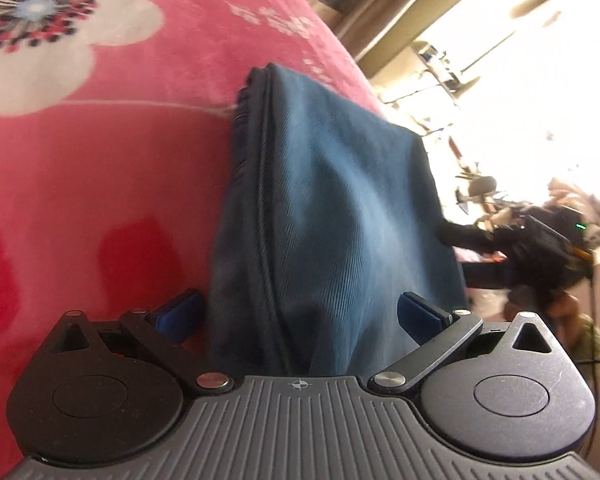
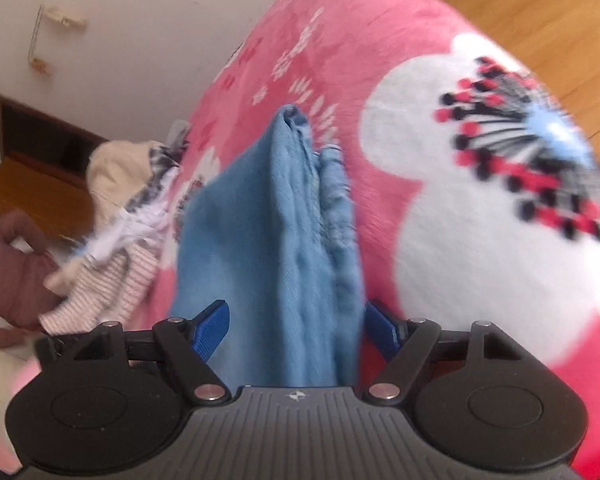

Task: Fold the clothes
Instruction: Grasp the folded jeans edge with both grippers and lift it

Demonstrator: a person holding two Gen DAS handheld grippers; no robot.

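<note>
A blue denim garment [image 1: 332, 220] lies folded into a long strip on the pink flowered blanket [image 1: 100, 200]. It runs away from my left gripper [image 1: 300, 312], whose blue pads [image 1: 180, 314] stand wide apart on either side of the cloth without pressing it. In the right wrist view the same garment [image 2: 276, 240] looks lighter blue, with a bunched, frayed edge on its right side. My right gripper [image 2: 296, 328] is open too. Its pads [image 2: 214, 326] flank the near end of the cloth, and the fabric passes loosely between them.
A heap of cream, white and striped clothes [image 2: 120, 216] lies at the blanket's left edge, beside a maroon padded sleeve [image 2: 12, 280]. Wooden furniture [image 2: 40, 168] stands by the wall and a wooden floor [image 2: 540, 12] shows beyond the bed. A black housing [image 1: 540, 248] held by a hand is at the garment's right side.
</note>
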